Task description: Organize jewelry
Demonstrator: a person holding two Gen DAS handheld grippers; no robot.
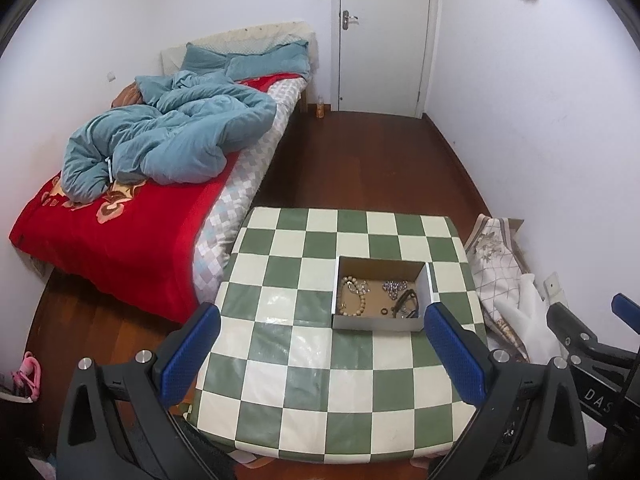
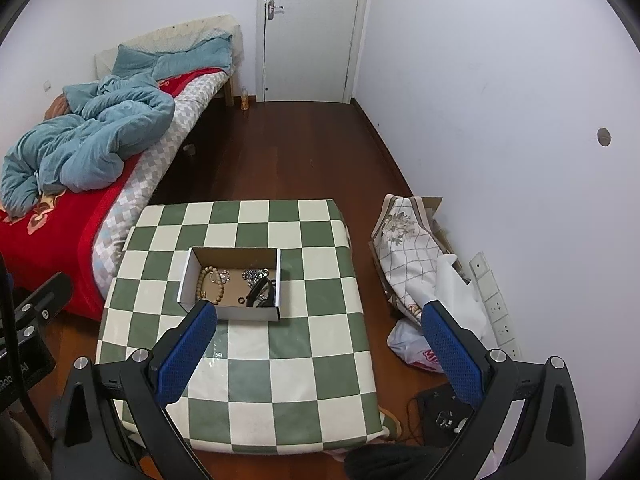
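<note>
I hold both claws high above the square table with the green-and-cream checked cloth [image 1: 304, 360]. My left gripper [image 1: 322, 320] is released, its 2 blue-padded fingers [image 1: 188, 356] spread wide with nothing between them. My right gripper [image 2: 320, 318] is likewise released and carries nothing. The shallow white cardboard box with a brown inside [image 1: 380, 322] sits on the table's far half, its long axis running left to right across my view. Inside, a wooden bead bracelet [image 2: 208, 286] lies at the left end, a silvery chain cluster [image 2: 254, 274] near the middle back, a black band [image 2: 262, 290] at the right, and a small dark ring [image 2: 241, 300] toward the front wall.
</note>
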